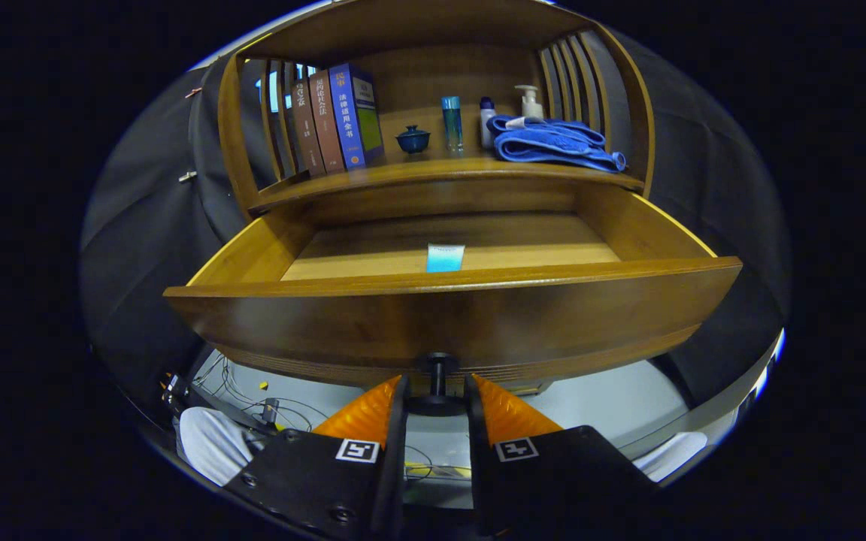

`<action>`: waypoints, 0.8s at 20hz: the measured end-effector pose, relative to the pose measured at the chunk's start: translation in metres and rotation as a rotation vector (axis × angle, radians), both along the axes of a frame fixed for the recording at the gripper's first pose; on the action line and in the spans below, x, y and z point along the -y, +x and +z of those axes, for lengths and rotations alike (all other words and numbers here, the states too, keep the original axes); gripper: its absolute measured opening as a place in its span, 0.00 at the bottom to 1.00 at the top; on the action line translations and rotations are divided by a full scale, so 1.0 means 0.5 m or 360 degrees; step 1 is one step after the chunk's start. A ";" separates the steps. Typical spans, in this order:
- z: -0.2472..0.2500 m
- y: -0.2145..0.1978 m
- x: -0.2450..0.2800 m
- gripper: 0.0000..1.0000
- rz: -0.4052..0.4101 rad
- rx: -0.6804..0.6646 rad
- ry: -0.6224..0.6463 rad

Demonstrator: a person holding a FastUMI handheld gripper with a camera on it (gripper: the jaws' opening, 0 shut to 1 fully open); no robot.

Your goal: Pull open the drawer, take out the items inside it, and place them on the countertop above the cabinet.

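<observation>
Now the claw is closed around the dark knob at the drawer front, one finger on each side of it. Inside the pulled-out drawer lies a small blue packet, beneath the surface carrying books and a folded blue towel.

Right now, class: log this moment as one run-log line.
drawer: open | tongs: around knob | inside: blue packet | countertop: packet not placed

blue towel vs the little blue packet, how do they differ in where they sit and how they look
The blue towel lies folded on the countertop beside bottles; the blue packet lies flat in the open drawer. The towel is bulky and deep blue; the packet is thin and paler. The gripper straddles the drawer knob. Both are blue.
</observation>
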State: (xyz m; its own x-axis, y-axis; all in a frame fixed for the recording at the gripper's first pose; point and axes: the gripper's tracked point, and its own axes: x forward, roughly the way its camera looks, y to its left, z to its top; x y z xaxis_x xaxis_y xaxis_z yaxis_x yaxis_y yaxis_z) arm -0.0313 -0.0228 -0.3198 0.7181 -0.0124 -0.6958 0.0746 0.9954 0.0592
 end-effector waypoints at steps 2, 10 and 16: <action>-0.001 -0.012 -0.006 0.41 -0.0001 -0.0023 0.0017; 0.002 -0.055 -0.005 0.73 -0.0073 -0.0137 0.0092; 0.150 -0.054 -0.024 0.99 -0.0073 -0.0035 0.0029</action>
State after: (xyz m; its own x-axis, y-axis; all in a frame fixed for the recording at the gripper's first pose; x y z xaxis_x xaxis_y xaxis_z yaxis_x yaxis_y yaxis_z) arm -0.0582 -0.0107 -0.2449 0.7018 -0.0319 -0.7117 0.1215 0.9897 0.0754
